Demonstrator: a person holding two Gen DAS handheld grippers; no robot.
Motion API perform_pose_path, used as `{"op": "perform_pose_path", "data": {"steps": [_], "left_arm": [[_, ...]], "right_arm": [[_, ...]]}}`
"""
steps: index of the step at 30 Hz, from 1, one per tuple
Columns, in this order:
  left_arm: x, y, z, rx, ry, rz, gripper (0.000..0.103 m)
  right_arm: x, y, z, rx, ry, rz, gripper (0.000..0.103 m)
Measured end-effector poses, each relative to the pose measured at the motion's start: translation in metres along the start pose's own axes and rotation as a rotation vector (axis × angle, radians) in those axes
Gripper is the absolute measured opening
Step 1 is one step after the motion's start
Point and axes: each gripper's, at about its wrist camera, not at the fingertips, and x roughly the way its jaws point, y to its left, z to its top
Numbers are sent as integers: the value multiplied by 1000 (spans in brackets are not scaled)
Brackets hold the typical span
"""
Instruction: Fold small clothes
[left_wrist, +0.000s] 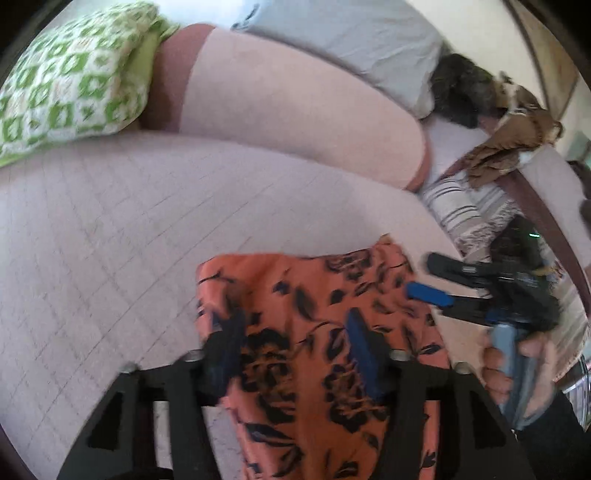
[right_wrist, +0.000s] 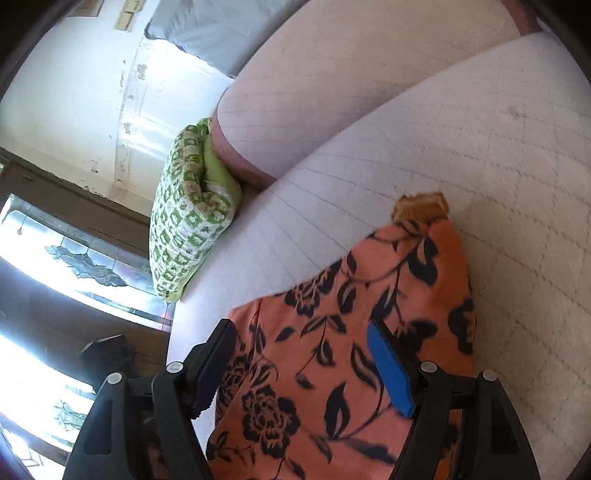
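An orange garment with a black flower print (left_wrist: 314, 332) lies folded on the pale quilted sofa seat (left_wrist: 110, 240). My left gripper (left_wrist: 291, 332) is open above it, blue-padded fingers spread over the cloth. My right gripper (left_wrist: 439, 280) shows at the right of the left wrist view, open, at the garment's right edge, with a hand on its handle. In the right wrist view the right gripper (right_wrist: 306, 354) is open over the same garment (right_wrist: 332, 350), whose far end (right_wrist: 421, 206) is bunched.
A green and white patterned cushion (left_wrist: 70, 81) leans at the sofa's left end, also in the right wrist view (right_wrist: 188, 225). A pink backrest (left_wrist: 277, 107) rises behind the seat. Striped and brown clothes (left_wrist: 491, 177) lie piled at the right end. A grey pillow (left_wrist: 351, 44) is behind.
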Motion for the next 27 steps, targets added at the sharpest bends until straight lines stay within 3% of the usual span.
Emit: {"op": "perform_pose_path", "data": {"steps": [3,6,8,12,14,15,19,20,22,25,27], "left_arm": [[27,0,-8,24,117,107,64],[-7,-8,-15,74,41,121,64],[-35,-12,-25,81,-6,113,64],[-80,-25,-60,78,-65,27,64],[-73,-37,-74,88,-61,-18,66],[-66,-38,-81,93,-35,-9,67],[-24,-10,-97,-33,141,174,66],[-32,-4,-99,-89,131,172,64],[-57,-8,-98,-115,38,132,64],[-89,-35,-92,-20,-77,71,65],[-89,-52,-90,45,-78,6,66]], "right_arm": [[12,-28,2,122,10,-31,80],[-17,-9,-8,89,-40,31,80],[-36,2,-23,50,-45,55,80],[-73,4,-78,49,-18,100,80],[-75,5,-106,51,22,136,81],[-70,7,-113,44,41,136,81],[-50,-4,-131,105,69,70,81],[-57,4,-131,104,47,69,81],[-71,19,-134,54,20,101,81],[-70,35,-141,-15,29,68,81],[-62,30,-146,27,44,58,81]]}}
